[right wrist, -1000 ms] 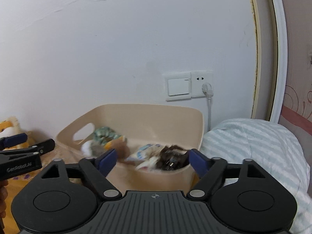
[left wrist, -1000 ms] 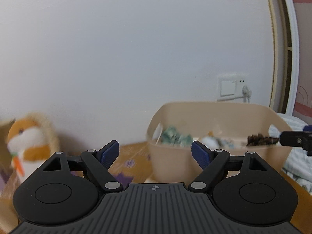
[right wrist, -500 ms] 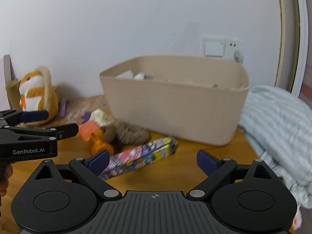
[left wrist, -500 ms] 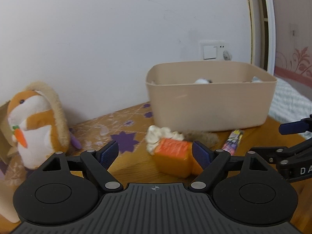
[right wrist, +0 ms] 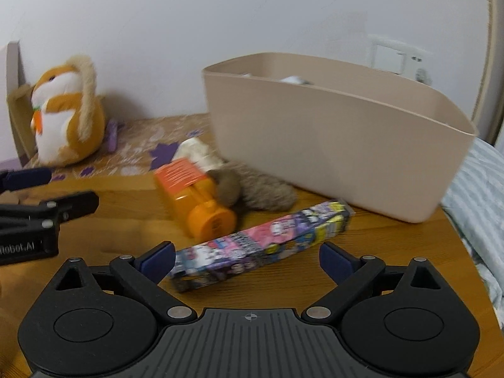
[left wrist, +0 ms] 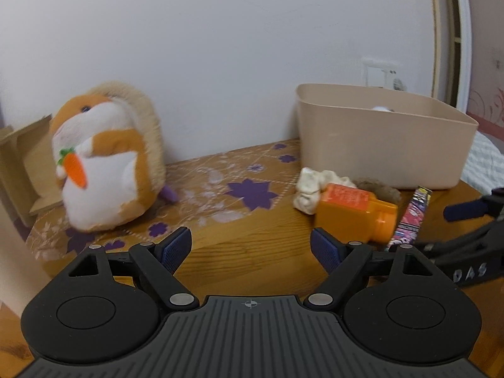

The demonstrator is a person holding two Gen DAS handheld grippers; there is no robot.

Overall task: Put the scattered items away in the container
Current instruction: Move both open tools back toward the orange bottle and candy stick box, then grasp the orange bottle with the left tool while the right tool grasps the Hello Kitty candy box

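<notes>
A beige bin [left wrist: 384,145] [right wrist: 330,145] stands at the back right of the wooden table [left wrist: 252,271]. In front of it lie an orange bottle [left wrist: 352,217] [right wrist: 192,198], a white crumpled cloth [left wrist: 312,186] [right wrist: 198,151], a brown furry item [left wrist: 378,189] [right wrist: 261,192] and a long colourful box [left wrist: 409,220] [right wrist: 267,239]. A plush hamster with a carrot [left wrist: 107,163] [right wrist: 63,113] sits upright at the left. My left gripper [left wrist: 250,249] is open over bare table, left of the bottle. My right gripper [right wrist: 247,260] is open wide, low over the table, with the colourful box just beyond its fingers.
A cardboard box [left wrist: 19,163] stands behind the plush at the far left, and a small purple item [left wrist: 168,192] pokes out beside it. A striped blanket [right wrist: 478,204] lies past the table's right edge. The white wall rises right behind the bin.
Both grippers have come down from over the bin to table level, so the bin's inside is hidden. The left view swung left towards the plush. The right jaws stand wider.
</notes>
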